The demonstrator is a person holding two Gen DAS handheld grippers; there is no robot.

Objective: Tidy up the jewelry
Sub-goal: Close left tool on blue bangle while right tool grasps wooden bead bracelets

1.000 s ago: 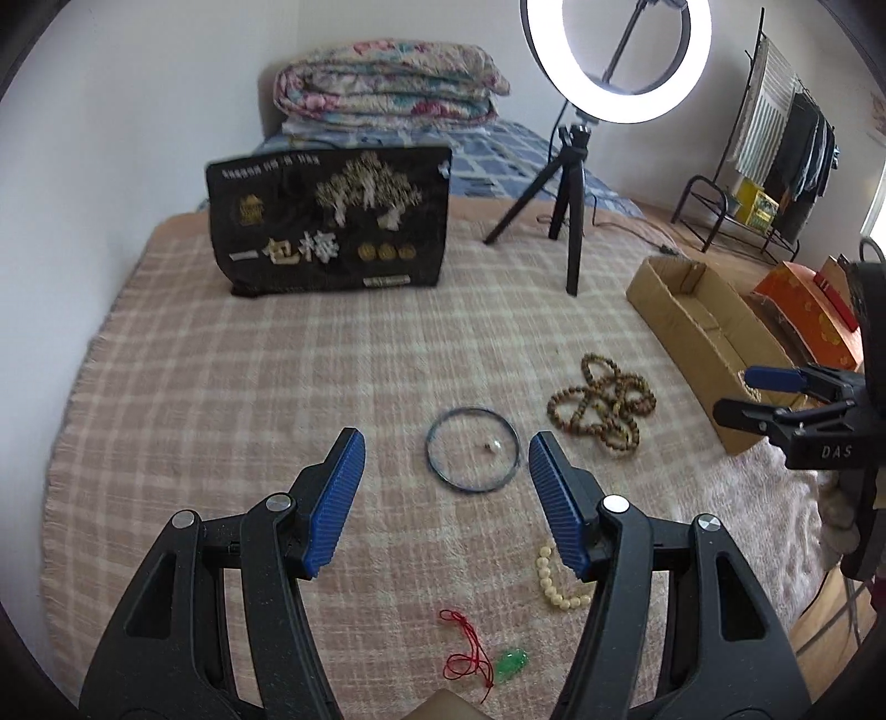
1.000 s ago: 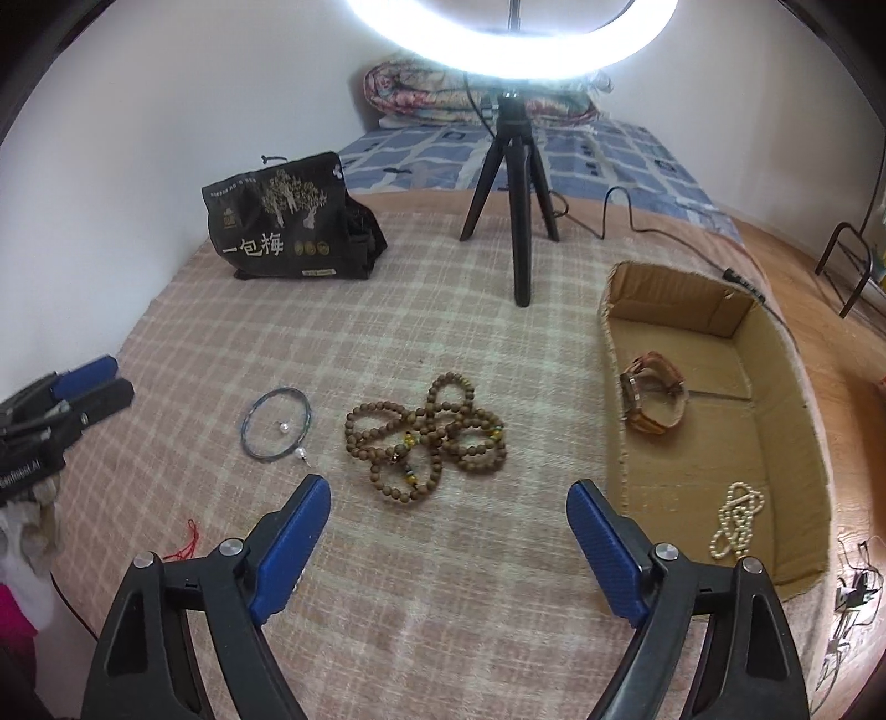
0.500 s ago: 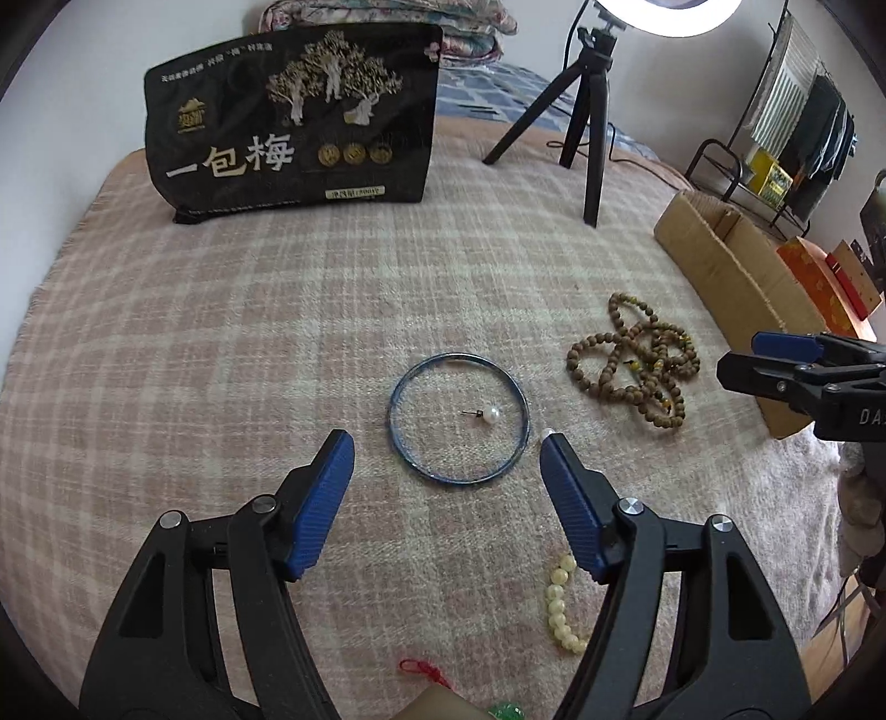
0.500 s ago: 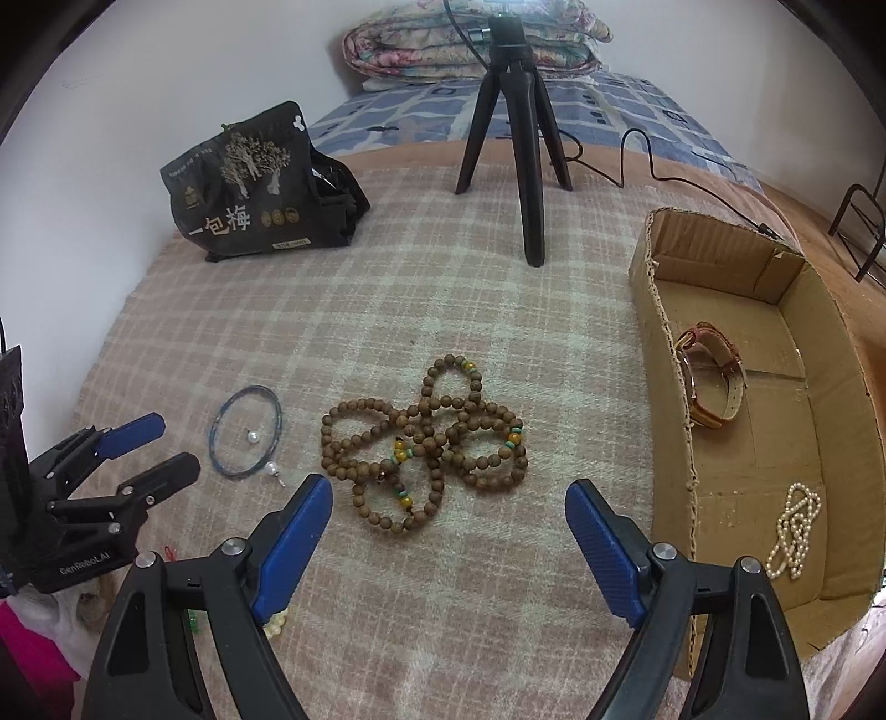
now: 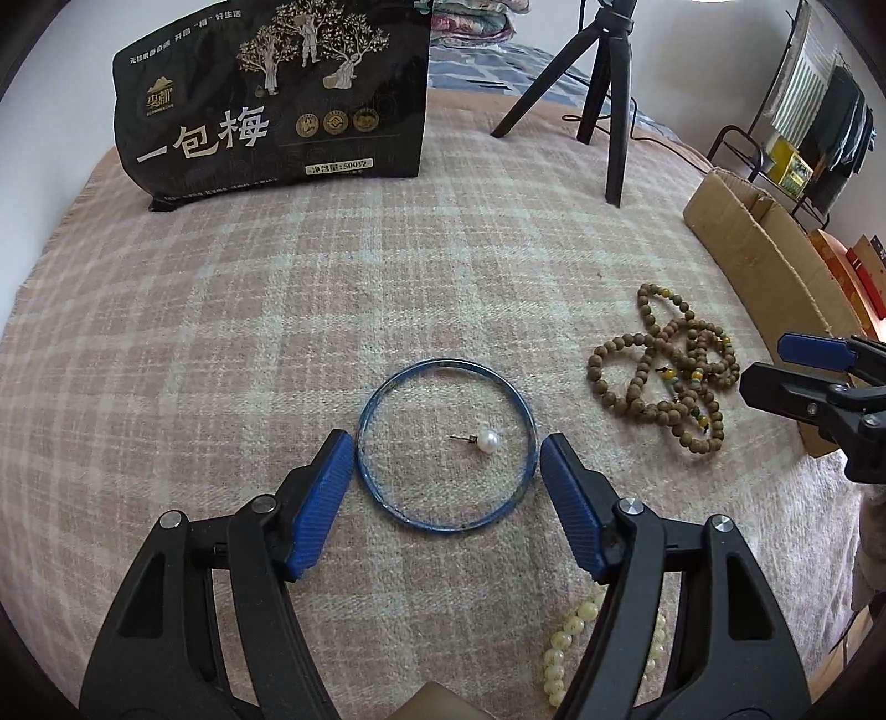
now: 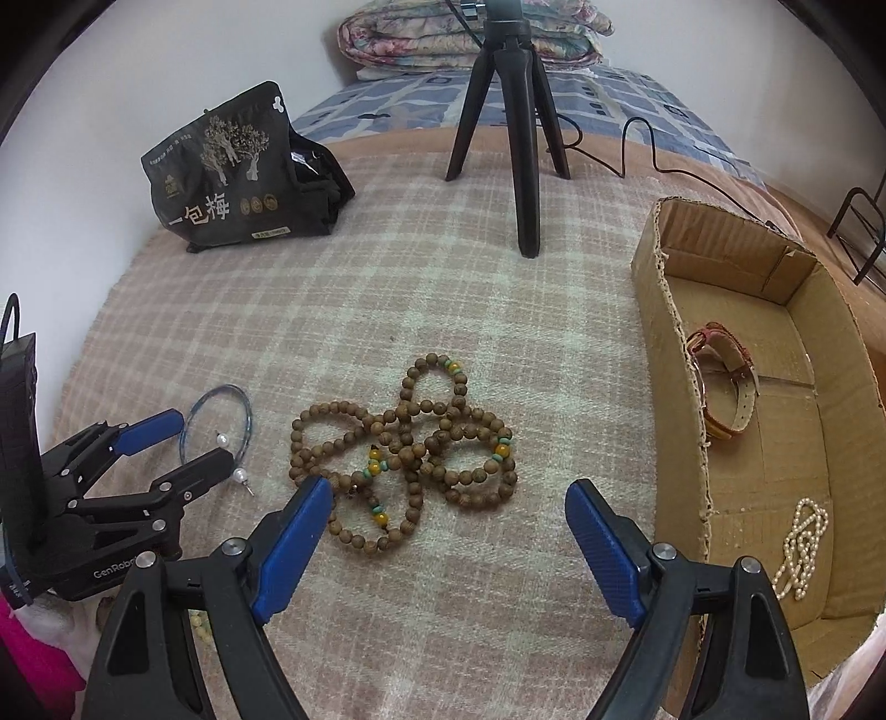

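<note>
Fingers first. Left gripper: blue pads spread, one tip just outside each side of the blue bangle, which lies flat on the checked blanket. Whether the pads touch the rim cannot be told; no squeeze is evident. Jaws have just been opening, with the bangle between the tips. Inside the ring, a pearl stud earring, lying loose and clear of the rim.

Right gripper: fingers wide apart, nothing held. Its left pad sits at the near edge of the wooden bead strand; the right pad is over bare blanket, apart from the beads.

Near the left gripper's right finger, close to the lens: a string of pale yellow beads, partly hidden by the arm. A second pearl stud lies outside the bangle, by the left gripper's finger in the right wrist view.

Right of the wooden beads: cardboard tray. In it a watch with a tan strap, and nearer the lens a white pearl strand.

Further back: black tripod on the blanket, and a black snack pouch standing upright. Beyond them, folded quilts on a blue checked bed.
</note>
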